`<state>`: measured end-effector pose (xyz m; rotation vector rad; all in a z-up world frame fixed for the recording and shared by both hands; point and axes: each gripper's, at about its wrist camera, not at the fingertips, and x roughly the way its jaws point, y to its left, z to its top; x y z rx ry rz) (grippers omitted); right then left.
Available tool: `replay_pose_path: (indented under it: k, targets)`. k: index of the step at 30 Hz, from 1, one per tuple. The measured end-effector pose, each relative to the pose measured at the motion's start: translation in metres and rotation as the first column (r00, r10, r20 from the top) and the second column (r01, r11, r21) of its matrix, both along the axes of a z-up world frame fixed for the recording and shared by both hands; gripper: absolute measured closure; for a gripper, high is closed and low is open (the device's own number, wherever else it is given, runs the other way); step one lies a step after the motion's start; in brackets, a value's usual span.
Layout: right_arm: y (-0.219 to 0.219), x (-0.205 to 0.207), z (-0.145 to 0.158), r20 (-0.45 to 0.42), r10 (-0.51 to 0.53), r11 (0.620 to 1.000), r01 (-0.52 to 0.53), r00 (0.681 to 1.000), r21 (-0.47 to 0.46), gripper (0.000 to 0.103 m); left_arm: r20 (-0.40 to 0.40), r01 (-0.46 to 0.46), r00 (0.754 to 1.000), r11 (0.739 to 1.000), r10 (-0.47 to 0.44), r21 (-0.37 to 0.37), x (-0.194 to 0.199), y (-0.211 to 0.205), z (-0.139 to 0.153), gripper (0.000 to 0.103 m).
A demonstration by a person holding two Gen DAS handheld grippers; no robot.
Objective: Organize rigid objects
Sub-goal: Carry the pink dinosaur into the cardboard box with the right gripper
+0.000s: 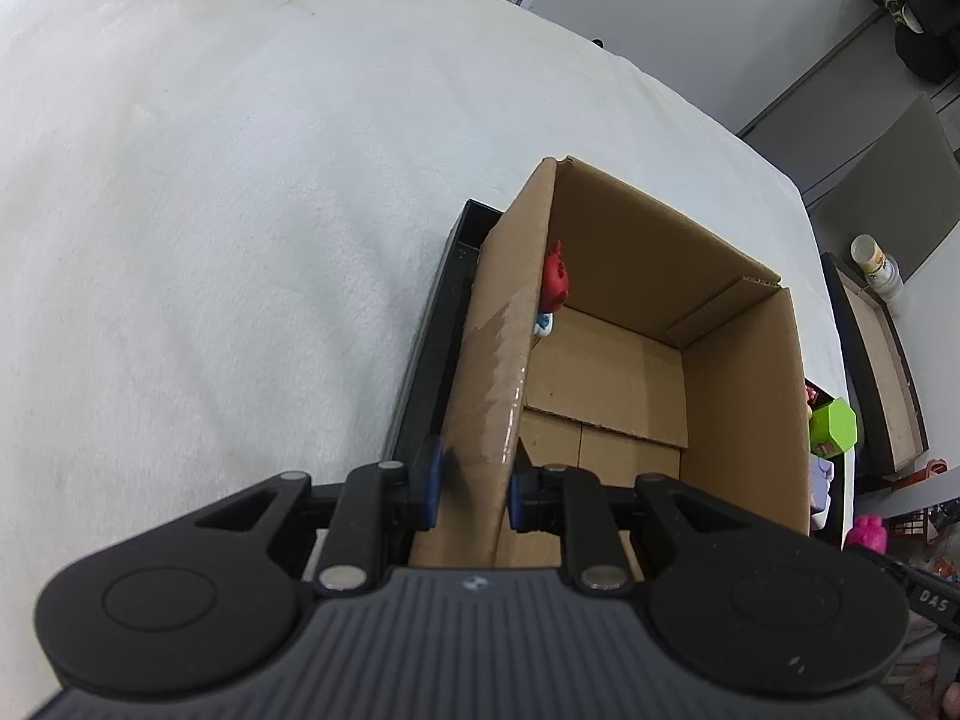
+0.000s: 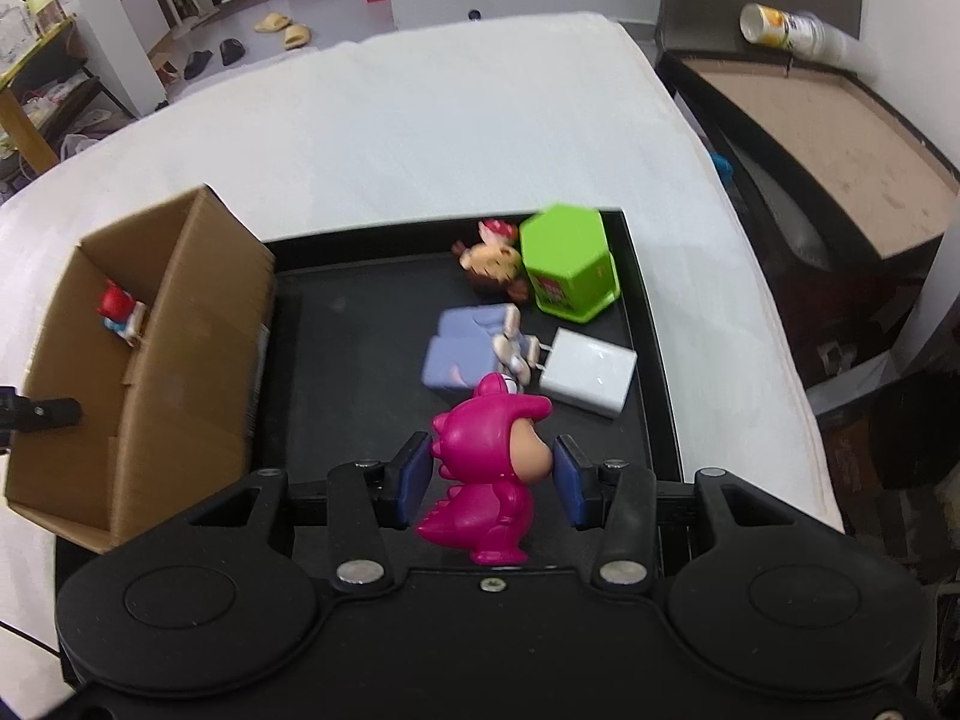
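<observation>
My left gripper [image 1: 477, 489] is shut on the left wall of an open cardboard box [image 1: 630, 312], one pad on each side of the wall. A red and blue toy figure [image 1: 555, 285] lies inside the box against that wall; it also shows in the right wrist view [image 2: 117, 309]. My right gripper [image 2: 492, 477] straddles a pink dinosaur figure [image 2: 492, 468] over the black tray [image 2: 348, 372]; small gaps show between pads and toy. On the tray lie a green hexagonal box [image 2: 567, 264], a brown-haired doll [image 2: 489, 264], a lavender toy [image 2: 465, 351] and a white charger [image 2: 588, 378].
The tray and the cardboard box [image 2: 144, 354] sit on a white blanket [image 2: 450, 120]. A brown-topped side table [image 2: 828, 138] with a bottle [image 2: 792, 27] stands to the right of it. Slippers and shelves are on the floor beyond.
</observation>
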<state>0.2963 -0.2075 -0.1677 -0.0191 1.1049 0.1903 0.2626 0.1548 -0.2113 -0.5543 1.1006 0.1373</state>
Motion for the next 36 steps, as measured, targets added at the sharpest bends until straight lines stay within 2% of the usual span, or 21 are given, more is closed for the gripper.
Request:
replay_pose_path:
  k: [5,19,36]
  targets:
    - [0.01,0.002,0.014,0.024,0.019,1.0,-0.019,1.0,0.0,0.06,0.006,0.012,1.0,1.0,-0.012,0.01,0.0,-0.002,0.0,0.083]
    - [0.05,0.004,0.051,0.087,0.082,0.996,-0.084,0.993,0.015,0.06,0.009,0.006,1.0,1.0,-0.005,-0.019,-0.002,0.003,-0.001,0.082]
    - [0.125,0.02,0.058,0.114,0.185,0.977,-0.196,0.976,0.088,0.06,0.015,0.032,0.999,0.999,-0.031,-0.033,-0.001,0.006,-0.001,0.081]
